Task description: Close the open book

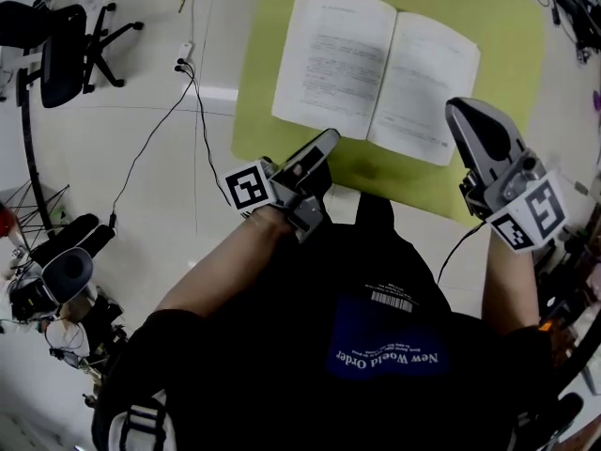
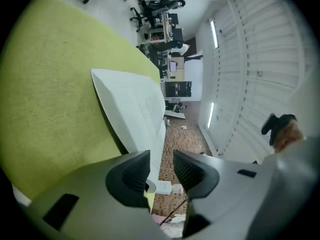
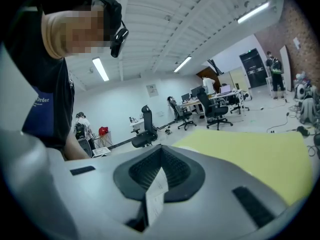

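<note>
An open book (image 1: 376,73) lies flat on the yellow-green table (image 1: 498,17), both white pages facing up. My left gripper (image 1: 324,144) hovers at the table's near edge, just below the book's left page; its jaws stand a little apart with nothing between them. In the left gripper view the gripper (image 2: 161,166) is rolled sideways and the book (image 2: 135,119) lies just ahead. My right gripper (image 1: 460,111) is beside the right page's near corner. In the right gripper view its jaws (image 3: 160,156) are shut, with a small white slip showing at the seam.
A black office chair (image 1: 56,50) and floor cables (image 1: 188,92) lie left of the table. Equipment (image 1: 56,271) sits on the floor at the lower left. The right gripper view shows more chairs and desks (image 3: 210,106) across the room.
</note>
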`<state>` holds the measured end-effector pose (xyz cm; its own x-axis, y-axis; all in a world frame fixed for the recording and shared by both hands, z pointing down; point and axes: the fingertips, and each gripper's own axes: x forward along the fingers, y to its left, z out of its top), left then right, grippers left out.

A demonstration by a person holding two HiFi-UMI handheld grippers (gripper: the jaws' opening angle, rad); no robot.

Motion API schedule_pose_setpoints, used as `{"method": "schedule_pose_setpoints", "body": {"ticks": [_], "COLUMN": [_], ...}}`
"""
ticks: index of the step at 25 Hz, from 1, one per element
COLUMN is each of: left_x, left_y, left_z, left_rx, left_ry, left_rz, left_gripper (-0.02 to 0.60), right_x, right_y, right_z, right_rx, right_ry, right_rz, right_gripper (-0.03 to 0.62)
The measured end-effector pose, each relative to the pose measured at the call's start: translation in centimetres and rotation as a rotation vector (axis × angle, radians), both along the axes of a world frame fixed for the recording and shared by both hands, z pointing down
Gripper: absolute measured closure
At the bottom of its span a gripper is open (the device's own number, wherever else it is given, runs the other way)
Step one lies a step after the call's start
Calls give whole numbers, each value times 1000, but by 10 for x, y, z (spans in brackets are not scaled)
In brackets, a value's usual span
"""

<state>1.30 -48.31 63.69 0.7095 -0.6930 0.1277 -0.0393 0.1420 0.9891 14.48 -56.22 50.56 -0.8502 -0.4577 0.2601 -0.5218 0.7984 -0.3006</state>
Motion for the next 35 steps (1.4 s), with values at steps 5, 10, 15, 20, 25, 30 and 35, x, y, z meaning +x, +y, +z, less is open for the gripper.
{"method": "schedule_pose_setpoints", "body": {"ticks": [5, 10, 15, 20, 25, 30, 35], "left_x": [1, 7, 9, 6, -1, -2, 4], "left_y": [-17, -6, 5, 12, -19, -20, -20], "left_z": [0, -7, -3, 12, 22, 18, 14], "left_rx": [-47, -88, -118, -159, -123, -111, -29], "left_ry": [56, 72, 61, 52, 91, 120, 13], "left_rz": [-73, -60, -26, -41, -116, -146, -64], "left_gripper": [405, 370, 342, 310, 256, 256, 256], "right_x": [3, 11, 9, 15, 14, 12, 11], "right_y": [-1, 4, 9, 13, 19, 26, 30], "right_z": [4, -2, -2, -1, -1, -2, -2], "right_rx": [-16, -33, -45, -48, -52, -55, -55], "right_ry": [-31, -50, -61, -64, -81, -88, -87], "right_rz": [4, 15, 13, 19, 11, 2, 3], "right_gripper": [609, 609, 609, 609, 609, 609, 609]}}
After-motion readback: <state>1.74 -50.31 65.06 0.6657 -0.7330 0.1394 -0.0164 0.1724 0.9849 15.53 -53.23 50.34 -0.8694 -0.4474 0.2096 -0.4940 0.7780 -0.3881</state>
